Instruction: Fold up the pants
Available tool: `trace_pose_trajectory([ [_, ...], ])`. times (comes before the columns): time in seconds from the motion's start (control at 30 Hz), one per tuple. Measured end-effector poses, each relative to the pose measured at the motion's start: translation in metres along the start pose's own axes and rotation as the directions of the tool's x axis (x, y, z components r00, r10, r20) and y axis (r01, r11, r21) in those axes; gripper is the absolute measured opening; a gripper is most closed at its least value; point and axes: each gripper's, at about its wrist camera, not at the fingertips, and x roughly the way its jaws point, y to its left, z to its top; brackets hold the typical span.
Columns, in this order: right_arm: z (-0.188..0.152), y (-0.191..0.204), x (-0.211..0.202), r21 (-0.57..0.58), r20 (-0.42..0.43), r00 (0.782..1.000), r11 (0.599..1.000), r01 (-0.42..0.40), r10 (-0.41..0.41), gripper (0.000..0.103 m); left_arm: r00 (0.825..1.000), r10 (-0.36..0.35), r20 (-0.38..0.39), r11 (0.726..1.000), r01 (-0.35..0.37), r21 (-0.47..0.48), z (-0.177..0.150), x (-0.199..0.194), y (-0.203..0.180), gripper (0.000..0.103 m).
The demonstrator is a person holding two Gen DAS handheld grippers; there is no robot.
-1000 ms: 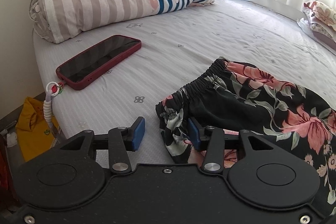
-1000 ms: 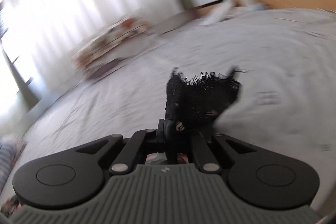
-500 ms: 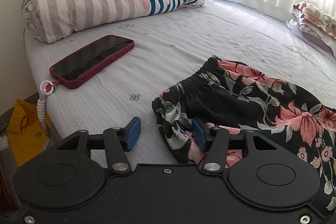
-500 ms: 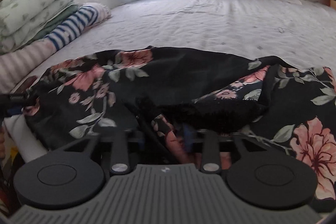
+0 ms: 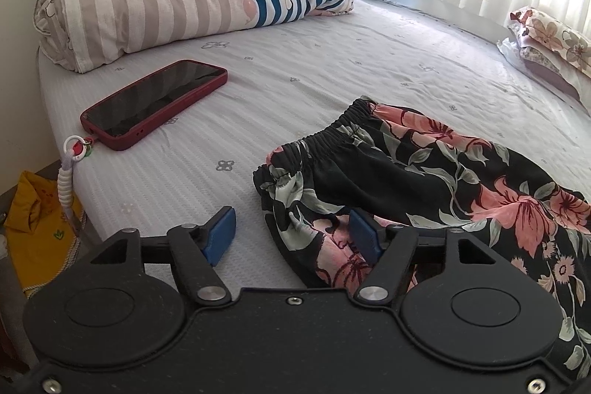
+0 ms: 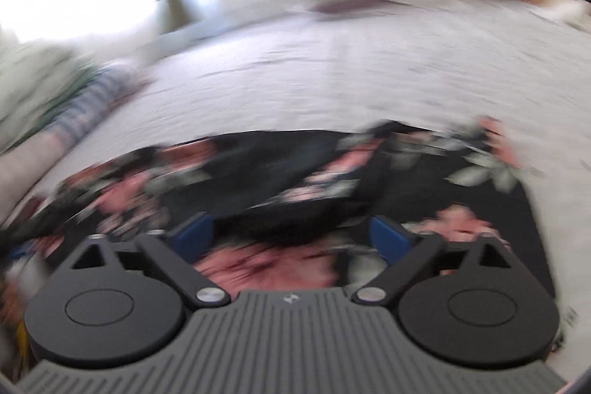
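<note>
**Letting go after a fold, lining up the next one**

I am looking at the pants (image 5: 424, 180) lying on the bed (image 5: 332, 69) near its front edge, waistband toward the phone (image 5: 155, 102), floral legs running off to the right. In the blurred right wrist view the pants (image 6: 280, 180) are bunched in front of me, and how neat the doubled layer lies I cannot tell.

My left tool (image 5: 291, 231) is standing partly wide, one pad over bare sheet, the other against the waist corner, cloth between them but not pinched. My right tool (image 6: 291, 235) is spread fully wide over the fabric, holding nothing.

To do this step well, I judge I should be lifting both tools clear without snagging the thin cloth, then checking that the edges lie matched before pinching two corners for the next fold.

Against the earlier frames, the right tool was clamped on a dark frayed hem held in the air; it has just been opening, and that hem is now down on the pile. The left tool has just been opening too, hardly shifting. The phone, striped bolster (image 5: 177, 6) and pillows (image 5: 554, 39) are lying as before.
</note>
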Motion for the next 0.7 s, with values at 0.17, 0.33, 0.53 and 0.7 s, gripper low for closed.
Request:
trace_pose_trajectory([
  [0.17, 0.028, -0.021, 0.052, 0.175, -0.077, 0.997, 0.984, -0.002, 0.016, 0.102, 1.0, -0.004, 0.002, 1.0, 0.004, 0.008, -0.001, -0.002, -0.001, 0.067],
  [0.33, 0.061, -0.016, 0.071, 0.251, -0.01, 0.957, 0.927, -0.279, 0.291, 0.101, 1.0, -0.017, 0.0, 1.0, 0.017, -0.017, -0.001, -0.003, 0.003, 0.067],
  [0.53, 0.07, -0.012, 0.055, 0.146, 0.03, 0.974, 0.963, -0.228, 0.226, 0.102, 1.0, 0.008, 0.012, 1.0, -0.008, 0.007, -0.004, -0.002, -0.004, 0.069],
  [0.7, 0.06, -0.015, 0.059, 0.108, -0.029, 0.994, 0.989, -0.105, 0.109, 0.102, 1.0, 0.003, 0.014, 1.0, -0.003, 0.011, -0.005, -0.004, -0.005, 0.07],
])
